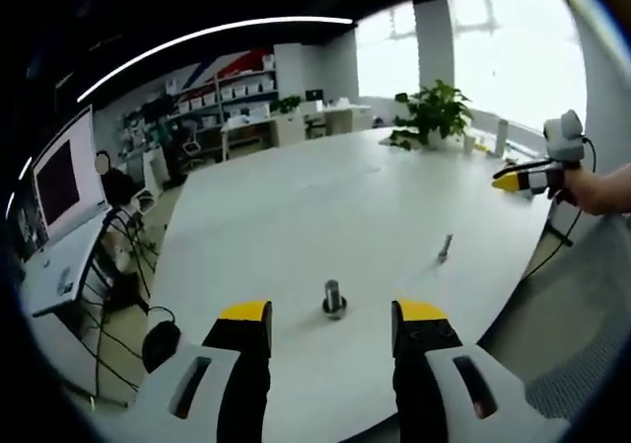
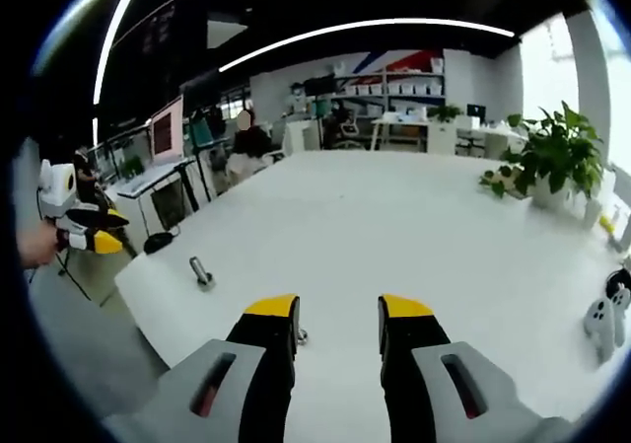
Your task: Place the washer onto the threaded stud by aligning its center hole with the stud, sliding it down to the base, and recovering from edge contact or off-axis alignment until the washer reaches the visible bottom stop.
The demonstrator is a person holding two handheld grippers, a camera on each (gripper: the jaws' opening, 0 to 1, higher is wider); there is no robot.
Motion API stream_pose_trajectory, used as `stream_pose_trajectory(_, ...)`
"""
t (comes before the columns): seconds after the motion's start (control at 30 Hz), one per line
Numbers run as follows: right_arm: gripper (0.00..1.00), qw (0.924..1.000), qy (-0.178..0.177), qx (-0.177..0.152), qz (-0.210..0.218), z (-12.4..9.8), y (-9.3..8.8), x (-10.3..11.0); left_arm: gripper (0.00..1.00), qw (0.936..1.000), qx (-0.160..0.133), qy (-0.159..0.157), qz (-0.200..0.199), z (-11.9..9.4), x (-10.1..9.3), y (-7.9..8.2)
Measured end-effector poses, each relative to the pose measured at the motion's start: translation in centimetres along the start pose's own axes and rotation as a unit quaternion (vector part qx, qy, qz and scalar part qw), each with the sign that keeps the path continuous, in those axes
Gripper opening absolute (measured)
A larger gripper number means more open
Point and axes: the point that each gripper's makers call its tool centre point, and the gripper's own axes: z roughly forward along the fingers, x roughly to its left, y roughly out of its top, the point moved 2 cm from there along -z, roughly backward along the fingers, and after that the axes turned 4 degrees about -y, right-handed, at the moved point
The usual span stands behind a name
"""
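Observation:
On the big white table a short threaded stud stands on its round base, just beyond and between the yellow tips of my left gripper, which is open and holds nothing. Farther right on the table stands a small thin metal piece; I cannot tell what it is. A hand holds my right gripper over the table's right edge. In the right gripper view that gripper is open and holds nothing. The small metal piece peeks out beside its left jaw, and the stud is off to the left. The left gripper hovers beyond the table's left edge.
A potted plant stands at the table's far end. Two white devices lie near the right edge of the table. A desk with a monitor and cables lies past the left edge. Shelves line the back wall.

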Motion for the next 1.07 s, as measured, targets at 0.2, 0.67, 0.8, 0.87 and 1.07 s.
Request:
stream_pose_trajectory(0.2, 0.34, 0.9997, -0.003, 0.002, 0.025, 0.1, -0.22, -0.56, 0.48, 0.9999, -0.008, 0.006, -0.008, -0.19, 0.37, 0.15)
stream_pose_trajectory(0.67, 0.34, 0.9999, -0.002, -0.015, -0.004, -0.02, 0.71, -0.05, 0.49, 0.9993, -0.019, 0.011, -0.03, -0.27, 0.84, 0.23)
stream_pose_trajectory(0.8, 0.34, 1.0, 0.001, -0.01, -0.001, -0.04, 0.4, 0.04, 0.49, 0.9996, -0.011, 0.01, -0.025, -0.12, 0.73, -0.03)
stream_pose_trajectory(0.87, 0.34, 0.9999, 0.002, -0.012, 0.0, -0.12, 0.52, 0.1, 0.49, 0.9997, -0.007, 0.011, -0.023, -0.08, 0.74, -0.17)
stream_pose_trajectory(1.07, 0.34, 0.9999, 0.005, -0.011, 0.001, -0.05, 0.45, 0.17, 0.49, 0.9996, -0.004, 0.014, -0.025, -0.15, 0.79, -0.28)
